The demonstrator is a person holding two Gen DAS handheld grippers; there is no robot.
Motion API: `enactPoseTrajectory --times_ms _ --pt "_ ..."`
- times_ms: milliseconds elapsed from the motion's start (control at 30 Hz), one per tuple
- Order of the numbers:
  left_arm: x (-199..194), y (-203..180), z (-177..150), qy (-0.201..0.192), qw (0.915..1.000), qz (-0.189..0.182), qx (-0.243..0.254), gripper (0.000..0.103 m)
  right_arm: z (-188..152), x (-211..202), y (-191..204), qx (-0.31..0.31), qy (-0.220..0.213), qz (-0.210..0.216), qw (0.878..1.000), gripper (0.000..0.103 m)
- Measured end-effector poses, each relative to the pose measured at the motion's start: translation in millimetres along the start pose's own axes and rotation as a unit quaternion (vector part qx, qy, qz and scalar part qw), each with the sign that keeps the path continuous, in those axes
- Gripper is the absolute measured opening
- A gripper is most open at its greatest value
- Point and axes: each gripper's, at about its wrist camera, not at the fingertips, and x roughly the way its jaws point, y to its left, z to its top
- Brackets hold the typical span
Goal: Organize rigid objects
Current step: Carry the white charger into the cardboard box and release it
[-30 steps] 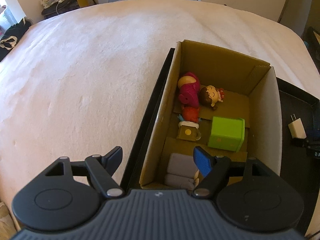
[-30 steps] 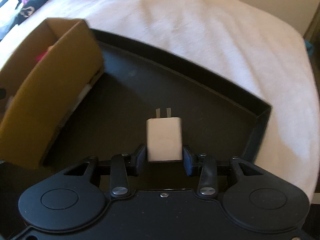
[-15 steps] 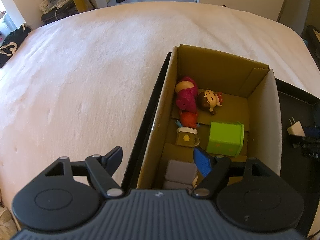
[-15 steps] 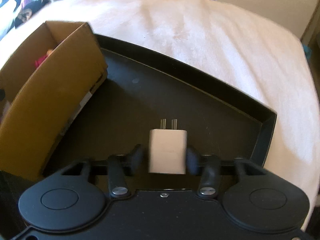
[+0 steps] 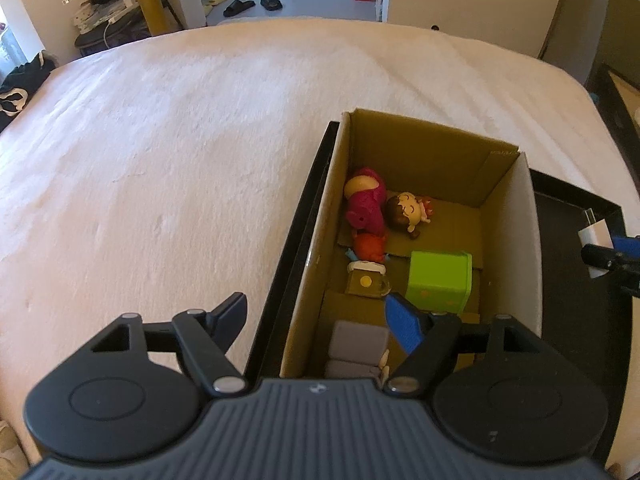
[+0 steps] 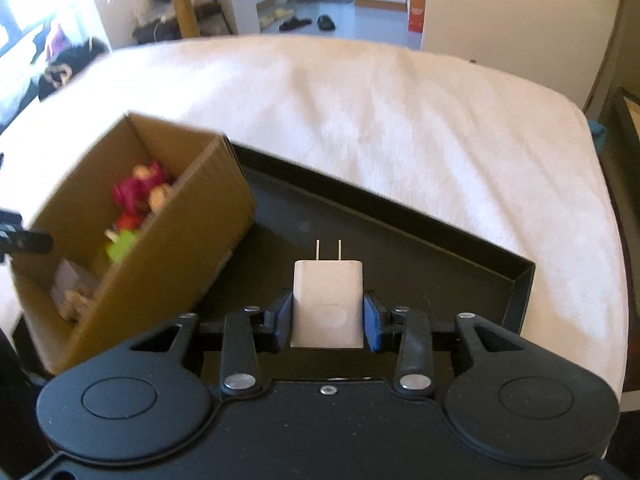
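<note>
My right gripper [image 6: 327,314] is shut on a white plug charger [image 6: 328,304], prongs pointing away, held above the black tray [image 6: 440,256]. The charger also shows at the right edge of the left wrist view [image 5: 596,236]. A cardboard box [image 5: 524,240] stands in the tray and holds a pink doll [image 5: 366,200], a brown-haired figure [image 5: 408,212], a red toy [image 5: 370,246], a small mug [image 5: 366,282], a green cube [image 5: 440,282] and a grey block [image 5: 360,340]. My left gripper [image 5: 316,322] is open and empty above the box's near left wall.
The tray and box [image 6: 168,240] rest on a white bed cover [image 5: 160,160]. The tray's right rim [image 6: 524,292] is near the bed's edge. Beyond the bed lie a floor with sandals [image 5: 256,4] and shelves with clutter [image 5: 108,12].
My right gripper has lifted the charger off the tray floor and risen, so the box's inside now shows. The left gripper has pulled back and up a little, still open.
</note>
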Motion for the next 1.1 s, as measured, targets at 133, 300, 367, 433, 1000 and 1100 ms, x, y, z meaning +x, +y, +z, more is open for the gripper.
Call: enactPoseTrajectory --times_ms 133,300,367,433,1000,1100 --pt "-6.3 5.4 -0.2 -0.005 1.0000 -0.008 -0.002 0.074 -0.9 -15.0 0.7 0.030 -0.021 0.016 0.999 0.036" --pt "-14.4 13.1 -1.3 -0.010 0.9997 -0.020 -0.005 0.073 3.7 -17.3 16.0 0.046 -0.036 0.019 0.998 0.036" --pt "-17.4 15.5 -2.1 -0.013 0.9996 -0.024 -0.006 0.073 7.3 -20.1 22.7 0.050 -0.048 0.023 0.997 0.036" --pt "-19.5 17.9 -2.5 -0.016 0.9995 -0.027 -0.006 0.073 8.6 -29.3 33.2 0.051 -0.058 0.027 0.997 0.036" --pt "-4.4 26.4 -9.2 -0.011 0.9974 -0.070 -0.007 0.057 33.3 -20.3 100.2 0.014 -0.100 0.044 0.994 0.036" --pt "2.8 28.8 -9.3 -0.007 0.9974 -0.071 -0.012 0.052 34.5 -13.8 109.0 0.002 -0.098 0.040 0.994 0.036"
